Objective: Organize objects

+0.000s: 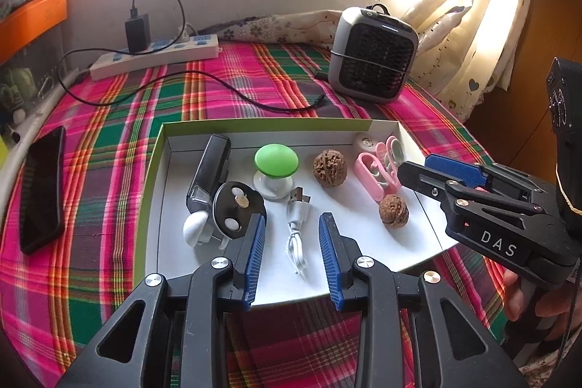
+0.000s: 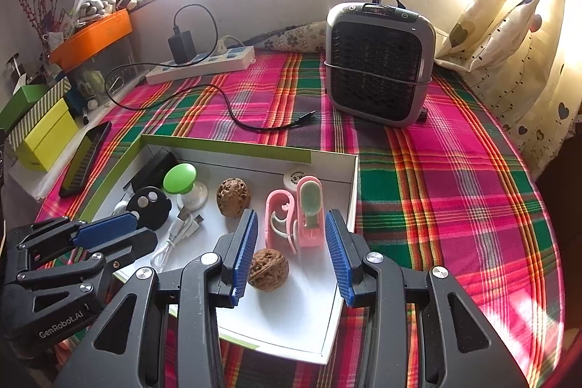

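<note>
A shallow white box with a green rim [image 1: 254, 126] [image 2: 225, 146] lies on the plaid cloth. It holds two walnuts [image 1: 330, 167] [image 1: 393, 209], pink clips [image 1: 374, 170], a green mushroom-shaped knob [image 1: 276, 160], a black disc [image 1: 238, 206], a black device [image 1: 211, 170] and a white USB cable [image 1: 296, 228]. My left gripper [image 1: 293, 220] hangs open over the box's near side, and the cable lies loose under the gap. My right gripper [image 2: 291, 217] is open above the pink clips [image 2: 294, 220], the near walnut [image 2: 269, 270] just off its left finger. Each gripper shows in the other's view [image 1: 418, 166] [image 2: 143, 228].
A grey fan unit [image 1: 373, 55] stands behind the box. A power strip with a black charger [image 1: 156, 55] and a trailing black cable [image 1: 254, 100] lie at the back left. A phone [image 1: 42, 188] rests at the left edge. An orange bin [image 2: 91, 35] and yellow-green boxes [image 2: 47, 140] crowd the left.
</note>
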A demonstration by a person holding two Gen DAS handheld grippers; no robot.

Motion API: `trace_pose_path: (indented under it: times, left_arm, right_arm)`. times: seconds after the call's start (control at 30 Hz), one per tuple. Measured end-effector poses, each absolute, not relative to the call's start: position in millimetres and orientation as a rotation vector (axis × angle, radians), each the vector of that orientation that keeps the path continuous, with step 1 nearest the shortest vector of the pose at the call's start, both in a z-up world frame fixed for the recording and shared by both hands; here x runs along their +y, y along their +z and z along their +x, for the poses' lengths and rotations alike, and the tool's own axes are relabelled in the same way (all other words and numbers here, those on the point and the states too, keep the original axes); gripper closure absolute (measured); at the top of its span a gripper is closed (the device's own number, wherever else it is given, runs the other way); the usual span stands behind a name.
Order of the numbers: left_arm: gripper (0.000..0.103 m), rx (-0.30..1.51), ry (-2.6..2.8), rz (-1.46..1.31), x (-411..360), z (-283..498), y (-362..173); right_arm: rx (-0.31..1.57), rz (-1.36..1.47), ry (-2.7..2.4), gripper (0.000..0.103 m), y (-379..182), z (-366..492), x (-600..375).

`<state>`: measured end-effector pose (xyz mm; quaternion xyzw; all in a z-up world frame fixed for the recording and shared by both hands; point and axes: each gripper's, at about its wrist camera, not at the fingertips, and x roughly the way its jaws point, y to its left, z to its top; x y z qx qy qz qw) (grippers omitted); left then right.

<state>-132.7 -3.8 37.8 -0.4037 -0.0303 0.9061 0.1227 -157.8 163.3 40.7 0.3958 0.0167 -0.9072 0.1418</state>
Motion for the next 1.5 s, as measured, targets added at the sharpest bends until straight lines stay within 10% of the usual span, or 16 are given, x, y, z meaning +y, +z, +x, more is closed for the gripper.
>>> trace_pose_path:
  times: [1.5]
  left_arm:
    - [0.074,0.013,2.853,-1.24,1,-46,30]
  right_arm:
    - [0.089,1.163,-2.64,0.047,24,-64,160]
